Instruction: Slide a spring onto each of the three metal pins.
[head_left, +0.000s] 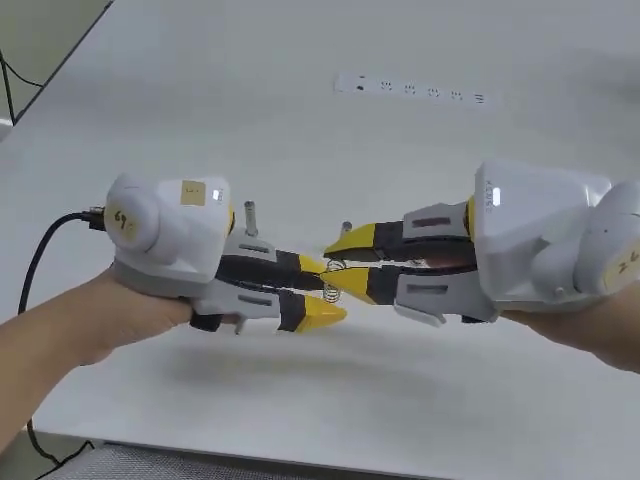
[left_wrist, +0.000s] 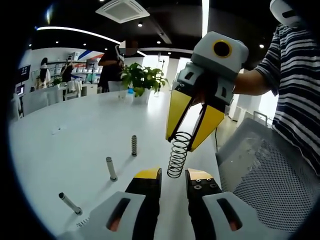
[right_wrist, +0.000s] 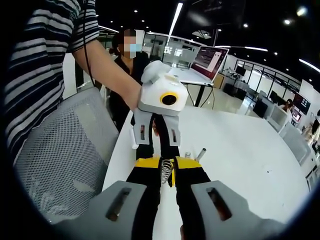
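Right gripper clamps the spring; left gripper has its jaws apart at its free end. Grabbed off-centre, the spring could buckle or flick loose

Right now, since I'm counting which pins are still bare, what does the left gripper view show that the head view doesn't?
Left gripper view adds each pin's state: farthest pin wearing a spring, middle pin and nearest pin bare; plus a potted plant. Head view adds: a power strip and a black cable. Both share: the right tool shut on a loose spring above the white table, and some pins.
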